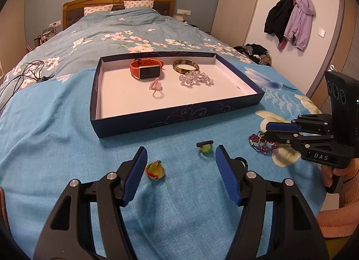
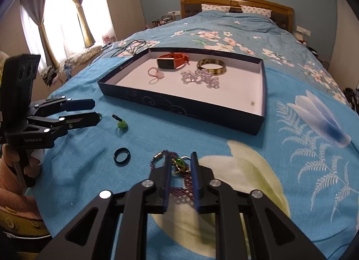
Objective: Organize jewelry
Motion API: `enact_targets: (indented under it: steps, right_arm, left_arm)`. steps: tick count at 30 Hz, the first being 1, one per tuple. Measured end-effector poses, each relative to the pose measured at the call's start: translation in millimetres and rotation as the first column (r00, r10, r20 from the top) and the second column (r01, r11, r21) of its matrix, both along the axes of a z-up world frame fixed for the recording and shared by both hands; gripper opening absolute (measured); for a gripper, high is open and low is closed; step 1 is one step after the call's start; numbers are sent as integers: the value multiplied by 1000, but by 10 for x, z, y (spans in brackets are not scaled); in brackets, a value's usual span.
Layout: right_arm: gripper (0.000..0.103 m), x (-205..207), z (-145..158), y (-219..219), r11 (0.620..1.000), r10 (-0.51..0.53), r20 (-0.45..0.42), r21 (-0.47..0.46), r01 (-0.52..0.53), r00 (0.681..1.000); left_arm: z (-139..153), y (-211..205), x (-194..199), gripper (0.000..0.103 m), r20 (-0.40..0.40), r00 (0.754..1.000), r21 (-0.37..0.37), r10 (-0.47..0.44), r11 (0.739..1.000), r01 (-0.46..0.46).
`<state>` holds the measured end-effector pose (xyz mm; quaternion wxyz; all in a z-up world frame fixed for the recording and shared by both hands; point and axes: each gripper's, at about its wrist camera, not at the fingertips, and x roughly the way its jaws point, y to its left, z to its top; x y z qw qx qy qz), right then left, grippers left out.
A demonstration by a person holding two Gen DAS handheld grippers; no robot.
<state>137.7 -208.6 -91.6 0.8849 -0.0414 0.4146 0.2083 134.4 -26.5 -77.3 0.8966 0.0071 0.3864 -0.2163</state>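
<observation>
A dark blue tray [image 1: 161,123] [image 2: 179,105] on the bed holds an orange smartwatch [image 1: 145,69] [image 2: 171,60], a bangle [image 1: 185,67] [image 2: 212,67], clear beads [image 1: 195,79] [image 2: 199,78] and a pink ring [image 1: 157,89] [image 2: 156,75]. My left gripper [image 1: 181,159] [image 2: 95,112] is open above the blanket, a yellow pendant [image 1: 154,170] just right of its left finger. A green pendant [image 1: 205,146] [image 2: 121,124] and a black ring [image 2: 121,156] lie close by. My right gripper [image 2: 181,165] [image 1: 268,131] is narrowly open around a purple bead bracelet [image 2: 179,183] [image 1: 263,144] with a green charm.
Black cables [image 1: 24,71] [image 2: 132,45] lie on the floral duvet left of the tray. Coats [image 1: 289,20] hang on the right wall. A window with curtains [image 2: 60,13] is at the left. The bed's near edge is right of the bracelet.
</observation>
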Motion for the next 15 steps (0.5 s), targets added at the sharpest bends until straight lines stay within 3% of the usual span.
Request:
enact_targets:
  steps: [9,15]
  right_arm:
    - [7,-2,-10,53,1000,9,7,-25,-9,1000]
    - [7,-30,84,-23,1000,-7,31,18,7,999]
  left_arm:
    - [-5,35,-50,62,3,1000,15,-21,1000,21]
    - [-16,-27,-14,53,5,998,40,-59,997,59]
